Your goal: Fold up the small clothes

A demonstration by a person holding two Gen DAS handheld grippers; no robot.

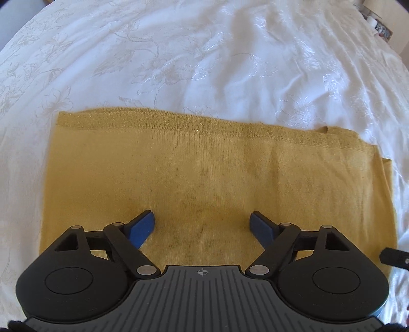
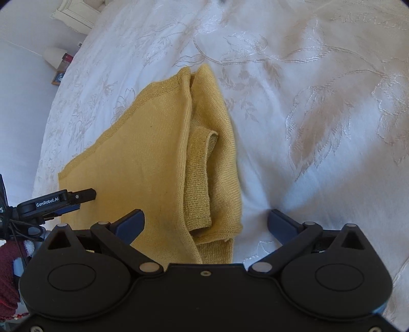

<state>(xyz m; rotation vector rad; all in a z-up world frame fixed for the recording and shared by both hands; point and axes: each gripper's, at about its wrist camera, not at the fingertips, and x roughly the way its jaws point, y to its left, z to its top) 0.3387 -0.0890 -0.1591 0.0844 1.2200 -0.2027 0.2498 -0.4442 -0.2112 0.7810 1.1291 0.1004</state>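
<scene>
A mustard-yellow knit garment [image 1: 204, 173] lies folded flat on a white bedspread [image 1: 179, 56]. My left gripper [image 1: 203, 221] hovers over its near part, jaws wide apart, blue pads [image 1: 143, 227] clear of the cloth, nothing between them. In the right wrist view the same garment [image 2: 143, 158] shows its folded layers, with a ribbed inner fold [image 2: 199, 178] tucked along the right edge. My right gripper [image 2: 205, 219] stands open above that near right edge, one finger over the knit and the other over the bedspread. The left gripper [image 2: 64, 200] shows at the far left over the garment's corner.
The embroidered white bedspread [image 2: 319, 115] spreads around the garment on all sides. A white bedside cabinet [image 2: 74, 15], a pale rounded object [image 2: 55, 55] and small items [image 2: 58, 76] stand beyond the bed's left edge. A dark red sleeve [image 2: 7, 275] shows at lower left.
</scene>
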